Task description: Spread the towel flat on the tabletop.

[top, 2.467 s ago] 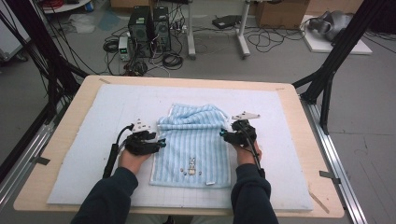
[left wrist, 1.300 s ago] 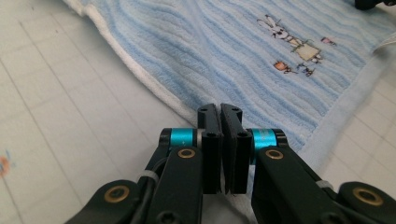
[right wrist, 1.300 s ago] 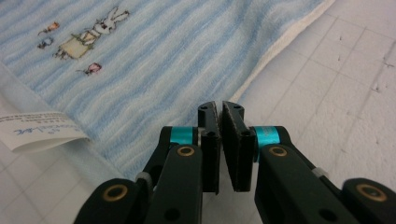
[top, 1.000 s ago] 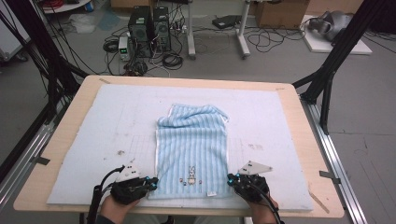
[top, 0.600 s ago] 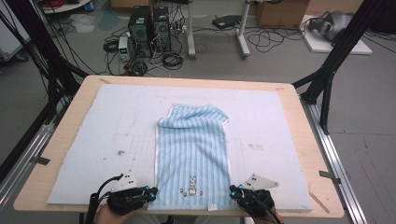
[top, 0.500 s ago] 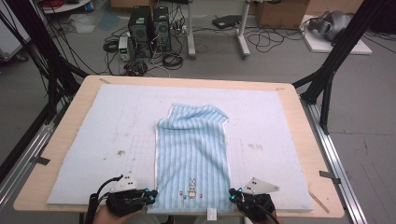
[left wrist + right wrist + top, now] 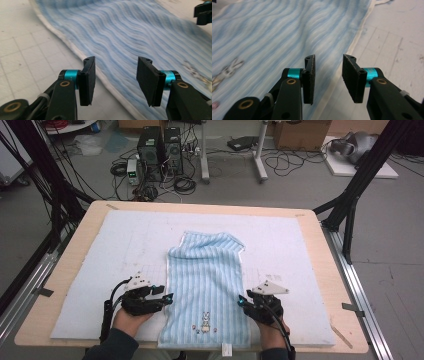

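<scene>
The blue striped towel point(image 7: 207, 290) lies lengthwise down the middle of the white mat point(image 7: 90, 255), its far end doubled over, its near hem by the table's front edge. It looks soft, light and limp, so it should sag and crease when lifted; the white-bound long edges near the rabbit motif point(image 7: 204, 321) offer the firmest hold. The left gripper point(image 7: 167, 296) sits just beside the towel's left edge and the right gripper point(image 7: 241, 301) at its right edge; both have just been opening, jaws parted with nothing pinched, though motion blur leaves contact uncertain. Bare mat flanks the towel on both sides
</scene>
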The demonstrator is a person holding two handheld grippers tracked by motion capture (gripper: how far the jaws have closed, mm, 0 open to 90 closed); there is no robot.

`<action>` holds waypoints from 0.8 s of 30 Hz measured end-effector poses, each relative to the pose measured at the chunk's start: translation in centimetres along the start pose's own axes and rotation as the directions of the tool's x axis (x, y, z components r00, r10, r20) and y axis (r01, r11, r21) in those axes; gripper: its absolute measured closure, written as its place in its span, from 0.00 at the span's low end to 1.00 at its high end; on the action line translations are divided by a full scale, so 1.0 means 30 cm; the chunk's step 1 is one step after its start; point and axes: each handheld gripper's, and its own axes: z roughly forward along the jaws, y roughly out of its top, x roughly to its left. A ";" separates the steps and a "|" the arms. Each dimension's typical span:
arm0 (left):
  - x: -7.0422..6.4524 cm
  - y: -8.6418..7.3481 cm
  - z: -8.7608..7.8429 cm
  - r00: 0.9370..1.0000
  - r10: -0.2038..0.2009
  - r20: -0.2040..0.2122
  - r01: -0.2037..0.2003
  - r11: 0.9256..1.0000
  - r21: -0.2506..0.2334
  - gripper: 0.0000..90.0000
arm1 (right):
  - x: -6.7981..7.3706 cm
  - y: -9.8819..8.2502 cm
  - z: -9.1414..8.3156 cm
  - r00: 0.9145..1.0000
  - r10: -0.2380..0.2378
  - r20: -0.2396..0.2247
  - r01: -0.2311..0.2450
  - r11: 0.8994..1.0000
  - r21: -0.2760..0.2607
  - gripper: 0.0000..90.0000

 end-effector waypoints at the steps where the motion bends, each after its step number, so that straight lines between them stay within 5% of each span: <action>1: 0.003 -0.001 0.010 1.000 -0.005 -0.004 0.005 1.000 0.007 0.55 | -0.006 0.010 0.012 1.000 0.007 0.008 -0.007 1.000 0.008 0.70; 6: -0.028 -0.017 0.036 0.997 0.079 -0.024 -0.077 0.995 0.058 0.68 | -0.019 0.023 0.058 1.000 0.002 0.028 -0.004 0.998 0.065 0.76; 8: -0.035 -0.019 0.037 0.995 0.104 -0.002 -0.104 0.992 0.070 0.92 | -0.020 0.012 0.070 1.000 0.003 0.018 -0.005 0.996 0.091 0.84; 9: -0.037 -0.019 0.037 0.994 0.107 0.000 -0.107 0.992 0.072 0.95 | -0.016 0.004 0.069 1.000 -0.001 0.018 -0.001 0.997 0.081 0.92; 14: -0.044 -0.033 0.017 0.997 0.070 0.041 -0.073 0.994 0.082 0.97 | -0.010 -0.014 0.043 1.000 -0.028 -0.001 0.028 0.996 0.081 0.97; 24: -0.093 -0.088 -0.048 0.990 0.080 0.117 -0.092 0.991 0.099 0.96 | 0.025 -0.089 -0.056 0.998 -0.031 -0.046 0.034 0.998 0.055 0.97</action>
